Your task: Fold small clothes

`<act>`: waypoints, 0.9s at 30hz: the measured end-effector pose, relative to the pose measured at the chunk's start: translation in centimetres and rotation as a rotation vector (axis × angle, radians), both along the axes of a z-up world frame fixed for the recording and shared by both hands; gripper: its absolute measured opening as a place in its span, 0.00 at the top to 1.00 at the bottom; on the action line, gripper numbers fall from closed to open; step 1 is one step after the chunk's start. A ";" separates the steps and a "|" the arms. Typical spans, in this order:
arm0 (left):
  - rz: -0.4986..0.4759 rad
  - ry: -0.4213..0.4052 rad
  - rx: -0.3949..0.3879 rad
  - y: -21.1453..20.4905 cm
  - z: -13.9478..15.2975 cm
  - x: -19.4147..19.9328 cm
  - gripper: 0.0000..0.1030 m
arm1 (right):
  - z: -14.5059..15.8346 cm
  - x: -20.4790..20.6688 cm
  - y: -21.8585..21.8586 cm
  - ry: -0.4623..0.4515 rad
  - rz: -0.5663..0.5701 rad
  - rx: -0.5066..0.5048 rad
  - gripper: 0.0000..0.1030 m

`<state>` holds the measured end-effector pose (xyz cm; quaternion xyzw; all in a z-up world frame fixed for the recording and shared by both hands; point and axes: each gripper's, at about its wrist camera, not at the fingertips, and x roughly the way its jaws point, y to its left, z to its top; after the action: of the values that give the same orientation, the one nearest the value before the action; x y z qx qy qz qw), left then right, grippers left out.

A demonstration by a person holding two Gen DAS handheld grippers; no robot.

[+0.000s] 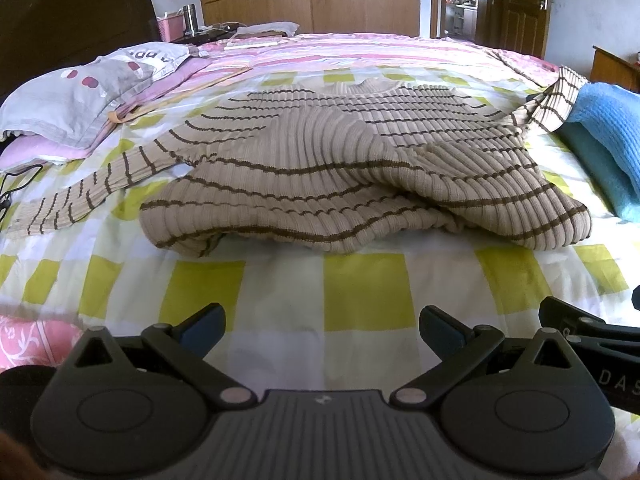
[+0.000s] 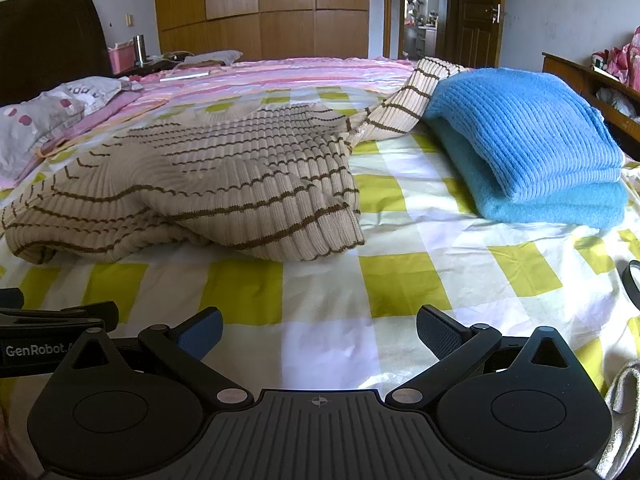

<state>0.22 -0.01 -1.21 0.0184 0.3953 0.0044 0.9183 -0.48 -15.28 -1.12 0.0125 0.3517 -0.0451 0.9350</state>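
Both tools hover low over the near edge of the bed, side by side: the left gripper [image 1: 322,330] and the right gripper [image 2: 319,330] each have their blue-padded fingers spread wide, holding nothing. Beyond them a yellow-and-white checked sheet [image 2: 400,288] covers the mattress. On it lies the beige striped sweater [image 1: 360,184], rumpled, one sleeve trailing left and the other draped against a folded blue sweater [image 2: 532,136] to the right. A grey pillow [image 1: 76,92] sits far left by the dark headboard [image 2: 48,40]. Wooden wardrobes [image 2: 260,8] line the far wall, beside an open doorway [image 2: 420,20].
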 end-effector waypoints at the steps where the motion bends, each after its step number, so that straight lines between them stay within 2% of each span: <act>1: 0.000 0.000 0.001 0.0 0.0 0.0 0.00 | 0.0 0.0 0.0 0.000 0.000 0.000 0.00; 27: 0.025 -0.007 -0.008 0.4 0.1 0.3 0.00 | 0.1 0.3 0.1 0.002 0.019 0.034 0.00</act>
<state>0.47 0.35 -1.13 0.0097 0.3925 0.0145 0.9196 -0.15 -15.22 -1.01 0.0249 0.3532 -0.0303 0.9347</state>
